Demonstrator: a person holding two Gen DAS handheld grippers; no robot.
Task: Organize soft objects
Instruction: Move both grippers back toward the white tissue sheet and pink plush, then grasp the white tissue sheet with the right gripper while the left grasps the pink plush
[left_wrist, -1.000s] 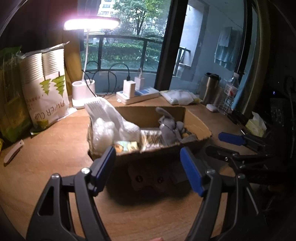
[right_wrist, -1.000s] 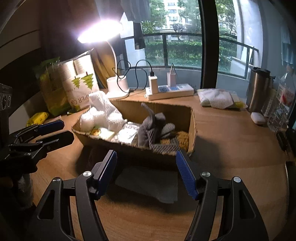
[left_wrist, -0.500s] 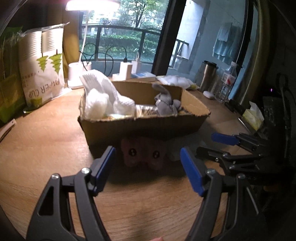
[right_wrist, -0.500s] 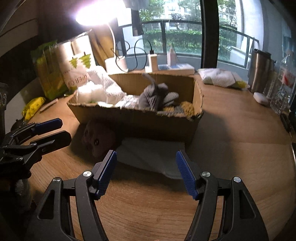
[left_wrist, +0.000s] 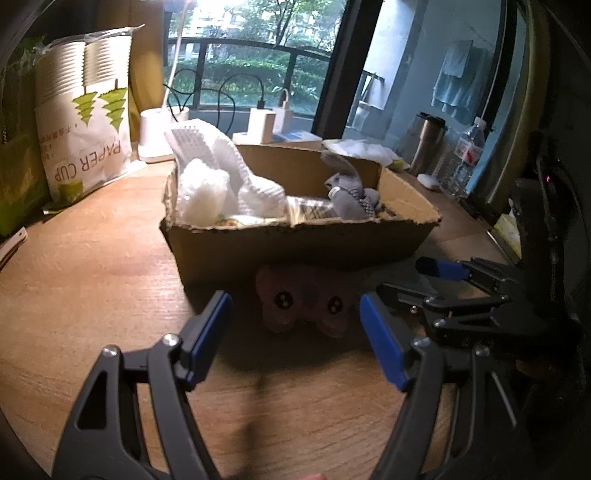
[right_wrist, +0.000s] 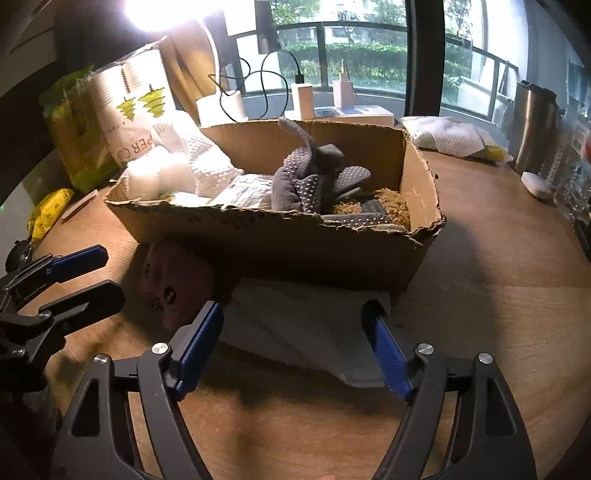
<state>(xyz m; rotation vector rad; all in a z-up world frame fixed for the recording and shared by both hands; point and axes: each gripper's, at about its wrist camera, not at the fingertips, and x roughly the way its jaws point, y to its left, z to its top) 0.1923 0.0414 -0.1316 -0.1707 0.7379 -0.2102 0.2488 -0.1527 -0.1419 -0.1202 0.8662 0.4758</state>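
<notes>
Wooden tabletop (left_wrist: 92, 280) bearing a shallow brown cardboard box (left_wrist: 295, 243) that holds white knitted cloth (left_wrist: 221, 177), grey dotted gloves (right_wrist: 314, 177) and a tan fuzzy item (right_wrist: 391, 206). A pink plush toy with button eyes (left_wrist: 306, 302) lies against the box's near wall; a flat white folded cloth (right_wrist: 306, 325) lies just beside it. Left gripper (left_wrist: 291, 332), jaws spread and empty, faces the plush. Right gripper (right_wrist: 295, 343), jaws likewise spread, hovers low at the near edge of the flat cloth.

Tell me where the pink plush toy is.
The pink plush toy lies on the wooden table, against the near wall of the cardboard box, ahead of the left gripper and left of the white cloth.
</notes>
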